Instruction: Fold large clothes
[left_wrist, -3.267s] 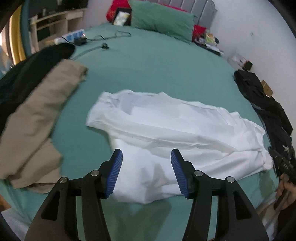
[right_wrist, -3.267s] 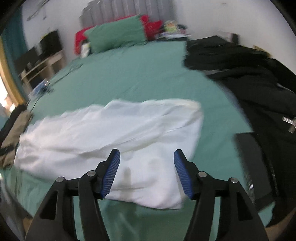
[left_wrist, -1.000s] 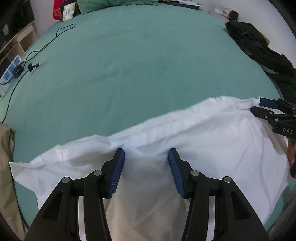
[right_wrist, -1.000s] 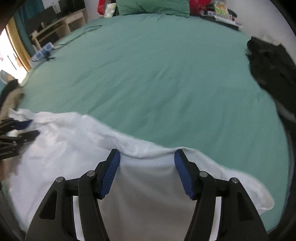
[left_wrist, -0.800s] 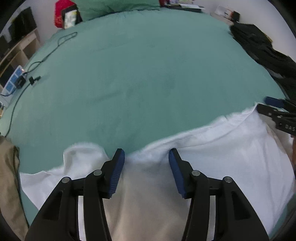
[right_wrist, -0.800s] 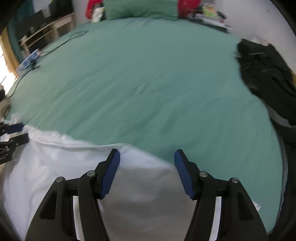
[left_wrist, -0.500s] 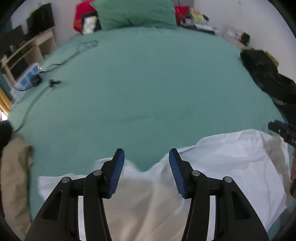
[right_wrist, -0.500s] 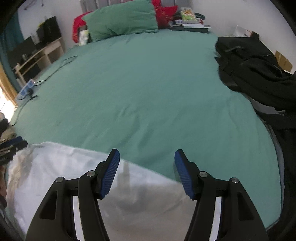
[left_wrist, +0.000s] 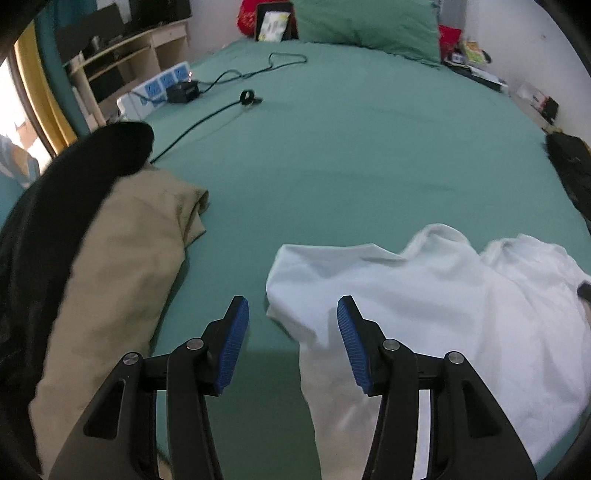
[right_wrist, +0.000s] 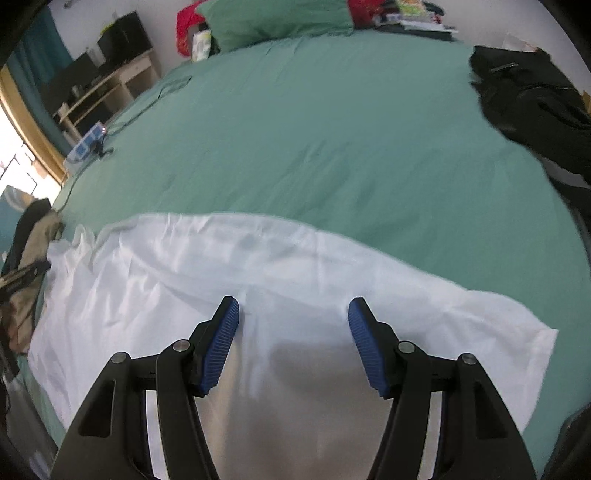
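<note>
White garment (right_wrist: 280, 280) lies spread and rumpled across the near part of the green bed (right_wrist: 332, 122), its far edge folded over. Left tool (left_wrist: 291, 341) hovers with fingers spread and empty above the garment's left end, beside a tan garment (left_wrist: 122, 258) and a black one (left_wrist: 55, 192). Right tool (right_wrist: 293, 345), likewise spread and empty, hangs over the cloth's middle. Black clothes (right_wrist: 535, 99) lie at right.

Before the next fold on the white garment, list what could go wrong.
1. The white garment lies bunched at its left end, so a fold now may trap wrinkles.
2. The tan garment lies close beside it; the open left gripper could catch that instead.
3. The open right gripper hovers mid-cloth, away from any corner.
</note>
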